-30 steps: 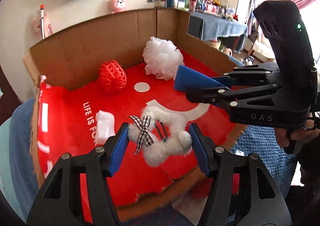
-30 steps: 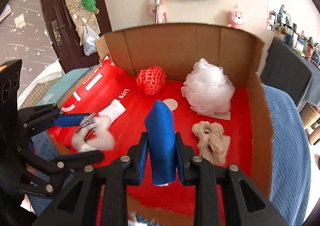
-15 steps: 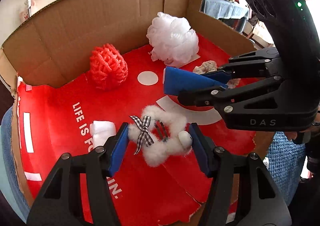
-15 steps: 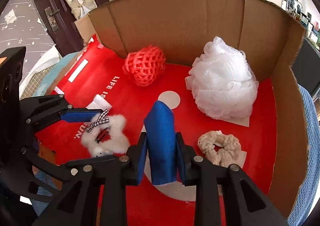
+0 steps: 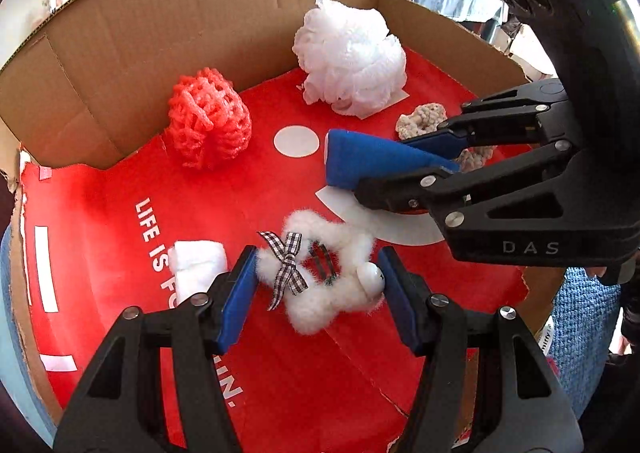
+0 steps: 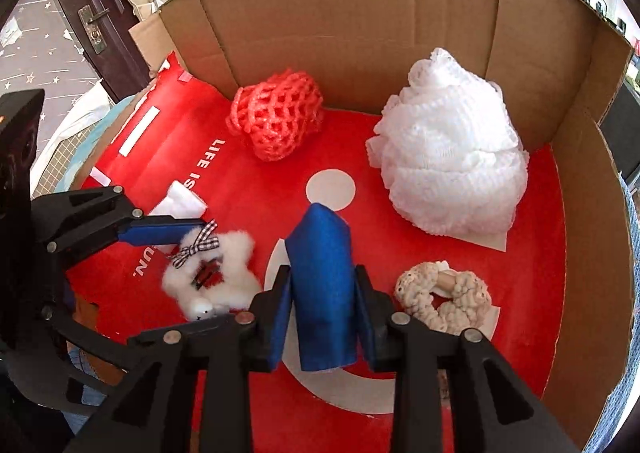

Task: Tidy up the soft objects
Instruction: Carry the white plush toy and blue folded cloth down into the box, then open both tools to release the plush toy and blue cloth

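Red-floored cardboard box [image 6: 600, 213] under both claws: my left gripper [image 5: 316, 285] pinches the fluffy white plush hair clip [image 5: 320, 277], feather-light and squashy, while my right gripper [image 6: 322, 317], jaws just easing apart, flanks the limp blue felt pouch [image 6: 324, 285], best held mid-body.

Inside the cardboard box [image 6: 352, 13], 5 soft things are found on its floor. The net ball [image 6: 276, 115] is placed at the back wall, and the mesh puff [image 6: 448, 157] to its right. Before the puff, the knitted ring [image 6: 444, 301] is laid. At the front left, the fluffy toy [image 6: 216, 273] is seen, with the small roll [image 6: 180, 205] just behind it.
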`<action>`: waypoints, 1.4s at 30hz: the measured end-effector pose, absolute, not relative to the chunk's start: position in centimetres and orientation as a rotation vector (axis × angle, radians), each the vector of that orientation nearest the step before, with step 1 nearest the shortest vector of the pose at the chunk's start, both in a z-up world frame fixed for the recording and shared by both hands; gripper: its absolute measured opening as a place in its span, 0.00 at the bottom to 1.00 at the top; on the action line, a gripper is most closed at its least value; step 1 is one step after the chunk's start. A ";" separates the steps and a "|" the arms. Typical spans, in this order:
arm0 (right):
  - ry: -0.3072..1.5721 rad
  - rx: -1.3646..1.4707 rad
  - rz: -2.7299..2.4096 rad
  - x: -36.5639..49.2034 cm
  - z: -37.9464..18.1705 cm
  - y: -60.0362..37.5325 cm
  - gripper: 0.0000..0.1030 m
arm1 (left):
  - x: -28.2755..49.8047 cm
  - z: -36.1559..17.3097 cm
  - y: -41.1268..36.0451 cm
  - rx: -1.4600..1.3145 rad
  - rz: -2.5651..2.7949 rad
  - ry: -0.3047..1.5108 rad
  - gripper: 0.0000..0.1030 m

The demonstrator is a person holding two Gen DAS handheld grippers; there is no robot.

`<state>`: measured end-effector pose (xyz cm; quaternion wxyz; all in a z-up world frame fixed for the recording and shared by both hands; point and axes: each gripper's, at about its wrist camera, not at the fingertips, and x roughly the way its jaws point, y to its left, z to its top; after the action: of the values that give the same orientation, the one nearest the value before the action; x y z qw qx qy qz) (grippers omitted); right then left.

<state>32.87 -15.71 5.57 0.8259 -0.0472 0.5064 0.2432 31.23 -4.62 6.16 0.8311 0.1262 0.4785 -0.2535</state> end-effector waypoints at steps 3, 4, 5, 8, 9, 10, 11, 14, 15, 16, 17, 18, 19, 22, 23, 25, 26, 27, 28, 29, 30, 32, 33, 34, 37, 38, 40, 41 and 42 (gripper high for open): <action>1.077 -0.101 0.511 32.9 5.6 -15.8 0.32 | 31.3 6.0 -4.8 0.267 -0.536 1.019 0.57; 1.076 -0.103 0.510 32.9 5.6 -15.8 0.32 | 31.4 6.2 -4.9 0.268 -0.536 1.020 0.57; 1.076 -0.106 0.509 33.0 5.6 -15.5 0.32 | 31.7 6.1 -5.0 0.268 -0.535 1.022 0.57; 1.074 -0.113 0.504 33.1 5.5 -15.2 0.34 | 31.8 6.2 -5.0 0.270 -0.534 1.024 0.57; 1.074 -0.113 0.504 33.1 5.5 -15.1 0.34 | 31.8 6.2 -5.0 0.272 -0.532 1.024 0.57; 1.075 -0.114 0.505 33.1 5.5 -15.1 0.36 | 31.8 6.2 -5.1 0.275 -0.531 1.024 0.58; 1.074 -0.116 0.505 33.0 5.5 -15.0 0.37 | 31.8 6.1 -5.1 0.277 -0.531 1.024 0.58; 1.074 -0.123 0.507 32.9 5.7 -14.8 0.38 | 31.8 6.0 -5.3 0.286 -0.529 1.023 0.58; 1.073 -0.125 0.507 32.9 5.6 -14.8 0.38 | 31.8 6.0 -5.3 0.285 -0.530 1.023 0.58; 1.073 -0.125 0.507 32.9 5.6 -14.8 0.38 | 31.9 6.0 -5.4 0.282 -0.531 1.025 0.58; 1.073 -0.124 0.508 32.9 5.6 -14.8 0.38 | 31.9 5.8 -5.3 0.281 -0.532 1.025 0.58; 1.073 -0.123 0.508 32.9 5.6 -14.8 0.38 | 32.0 5.7 -5.4 0.281 -0.532 1.025 0.58; 1.073 -0.120 0.509 32.9 5.6 -14.8 0.38 | 31.9 5.7 -5.4 0.280 -0.532 1.026 0.58; 1.073 -0.117 0.510 32.9 5.4 -14.9 0.40 | 31.9 5.7 -5.3 0.282 -0.533 1.024 0.58; 1.073 -0.117 0.509 32.9 5.4 -14.9 0.41 | 31.9 5.7 -5.3 0.283 -0.534 1.023 0.58; 1.073 -0.119 0.511 32.9 5.4 -14.9 0.45 | 31.9 5.6 -5.3 0.283 -0.535 1.023 0.58; 1.073 -0.122 0.514 32.9 5.4 -14.9 0.46 | 31.8 5.6 -5.2 0.283 -0.536 1.022 0.58; 1.074 -0.127 0.516 32.9 5.4 -14.8 0.46 | 31.7 5.6 -5.1 0.282 -0.537 1.022 0.59; 1.073 -0.130 0.516 32.9 5.3 -14.7 0.46 | 31.7 5.6 -5.1 0.281 -0.537 1.022 0.59; 1.072 -0.133 0.514 32.9 5.3 -14.7 0.46 | 31.7 5.6 -5.1 0.280 -0.537 1.021 0.59; 1.072 -0.132 0.513 32.8 5.3 -14.7 0.46 | 31.7 5.6 -5.1 0.280 -0.540 1.021 0.60; 1.072 -0.122 0.513 32.9 5.3 -14.8 0.47 | 31.7 5.6 -5.1 0.279 -0.543 1.018 0.61; 1.072 -0.117 0.513 32.9 5.4 -14.9 0.47 | 31.6 5.6 -5.1 0.279 -0.542 1.015 0.61; 1.072 -0.112 0.512 32.9 5.4 -15.0 0.47 | 31.6 5.7 -5.1 0.279 -0.544 1.012 0.61; 1.071 -0.111 0.512 32.9 5.4 -15.1 0.49 | 31.5 5.7 -5.1 0.276 -0.543 1.009 0.62; 1.070 -0.112 0.512 32.9 5.4 -15.1 0.51 | 31.4 5.8 -5.1 0.274 -0.543 1.008 0.63; 1.068 -0.111 0.513 32.9 5.4 -15.0 0.55 | 31.3 5.9 -5.0 0.273 -0.543 1.001 0.64; 1.067 -0.109 0.513 32.9 5.4 -15.2 0.55 | 31.3 6.0 -4.9 0.270 -0.544 0.996 0.66; 1.066 -0.107 0.513 32.9 5.5 -15.2 0.55 | 31.2 6.1 -4.9 0.267 -0.544 0.993 0.68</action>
<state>32.94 -15.23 5.49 0.8288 -0.0506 0.5021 0.2418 31.21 -4.86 6.15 0.8355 0.1262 0.4689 -0.2571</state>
